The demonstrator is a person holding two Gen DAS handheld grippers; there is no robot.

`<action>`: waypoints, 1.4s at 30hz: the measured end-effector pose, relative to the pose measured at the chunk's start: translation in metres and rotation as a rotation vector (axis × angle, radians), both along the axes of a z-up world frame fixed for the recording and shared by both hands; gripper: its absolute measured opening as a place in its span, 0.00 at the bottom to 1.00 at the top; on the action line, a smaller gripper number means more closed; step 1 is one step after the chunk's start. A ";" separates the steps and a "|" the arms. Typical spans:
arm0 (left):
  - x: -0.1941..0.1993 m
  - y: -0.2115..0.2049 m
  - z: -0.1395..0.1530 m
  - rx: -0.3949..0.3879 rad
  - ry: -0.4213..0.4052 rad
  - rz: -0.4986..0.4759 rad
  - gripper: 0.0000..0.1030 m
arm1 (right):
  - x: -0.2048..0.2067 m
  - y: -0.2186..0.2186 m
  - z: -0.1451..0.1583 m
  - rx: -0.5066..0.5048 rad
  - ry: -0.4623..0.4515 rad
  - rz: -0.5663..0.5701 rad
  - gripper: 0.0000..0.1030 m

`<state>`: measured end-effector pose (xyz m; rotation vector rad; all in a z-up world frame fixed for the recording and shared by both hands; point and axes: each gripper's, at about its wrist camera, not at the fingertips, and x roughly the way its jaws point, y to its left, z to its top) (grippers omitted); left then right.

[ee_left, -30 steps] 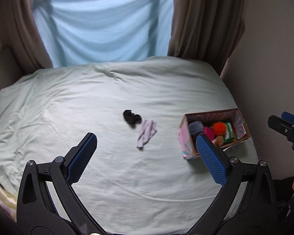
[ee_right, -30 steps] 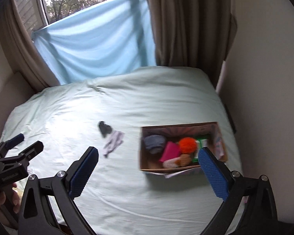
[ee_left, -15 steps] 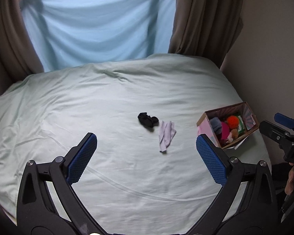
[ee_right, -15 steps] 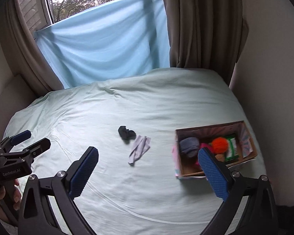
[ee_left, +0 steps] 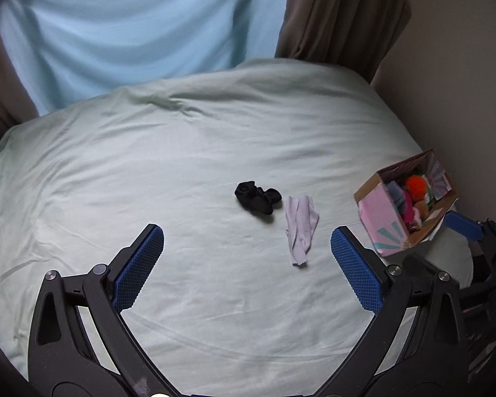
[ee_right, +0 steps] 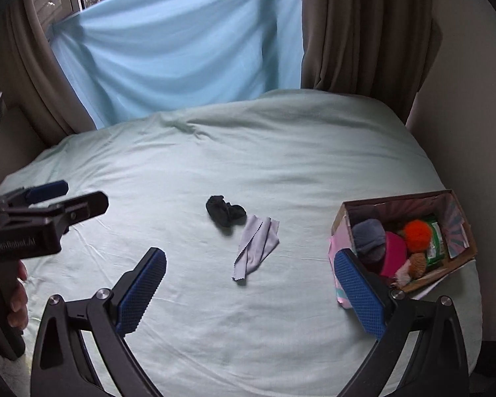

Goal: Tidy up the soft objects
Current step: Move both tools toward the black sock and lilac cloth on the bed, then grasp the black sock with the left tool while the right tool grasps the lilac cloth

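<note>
Ahead of both tools: pale green bed sheet (ee_left: 182, 152), two loose soft items mid-bed, box off to the right.
Left gripper (ee_left: 247, 266): jaws spread wide, holding nothing, hovering above the sheet. In the right wrist view it sits at the far left, gripped by a hand (ee_right: 3, 294).
Black sock (ee_left: 257, 196): balled up, ahead of the left gripper's gap and slightly right of its centre line; ahead and slightly left of centre for the right gripper. No clear long axis, a lump.
Lilac cloth (ee_left: 300, 230): lies flat, just right of the sock, near it; can't tell if they touch. Long axis runs roughly along the fingers' forward direction, near end toward the tools. Sits between the left gripper's centre line and its right finger; near dead centre of the right gripper's gap.
Right gripper (ee_right: 249, 292): jaws wide apart, empty, also above the sheet.
Cardboard box (ee_right: 459, 251): right of everything, just beyond the right gripper's right finger, already holding a grey bundle, pink item, orange pom-pom (ee_right: 417, 231), a green packet.
Key relation (judgement): cloth lines up best with the right gripper, and the box is on that side too; sock looks like the left gripper's pick. Closing across the cloth's narrow width should bunch it cleanly.
</note>
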<state>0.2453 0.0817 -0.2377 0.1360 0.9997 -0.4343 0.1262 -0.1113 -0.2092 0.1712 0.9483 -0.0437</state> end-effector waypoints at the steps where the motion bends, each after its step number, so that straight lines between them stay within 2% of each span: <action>1: 0.009 -0.004 -0.013 0.006 0.010 -0.010 0.98 | 0.007 0.002 -0.013 0.003 0.008 0.001 0.98; 13: 0.096 -0.057 -0.142 0.025 0.102 -0.155 0.98 | 0.061 0.006 -0.133 0.023 0.066 -0.044 0.97; 20: 0.124 -0.092 -0.213 0.055 0.139 -0.228 0.97 | 0.093 0.006 -0.203 0.039 0.147 -0.029 0.75; 22: 0.130 -0.100 -0.227 0.068 0.143 -0.237 0.96 | 0.102 0.007 -0.218 0.041 0.166 -0.027 0.73; 24: 0.137 -0.106 -0.240 0.075 0.157 -0.240 0.89 | 0.108 0.007 -0.231 0.043 0.180 -0.031 0.68; 26: 0.140 -0.109 -0.250 0.086 0.161 -0.239 0.85 | 0.114 0.007 -0.239 0.044 0.190 -0.033 0.60; 29: 0.141 -0.114 -0.254 0.105 0.125 -0.251 0.84 | 0.119 0.008 -0.244 0.013 0.178 -0.028 0.58; 32: 0.143 -0.118 -0.256 0.144 0.097 -0.257 0.70 | 0.124 0.010 -0.244 -0.023 0.162 -0.010 0.49; 34: 0.146 -0.116 -0.254 0.137 0.091 -0.248 0.60 | 0.125 0.009 -0.245 -0.031 0.154 -0.004 0.44; 38: 0.150 -0.110 -0.251 0.124 0.085 -0.213 0.42 | 0.125 0.008 -0.242 -0.043 0.146 0.020 0.23; 42: 0.150 -0.104 -0.246 0.118 0.083 -0.196 0.27 | 0.125 0.009 -0.237 -0.043 0.141 0.052 0.14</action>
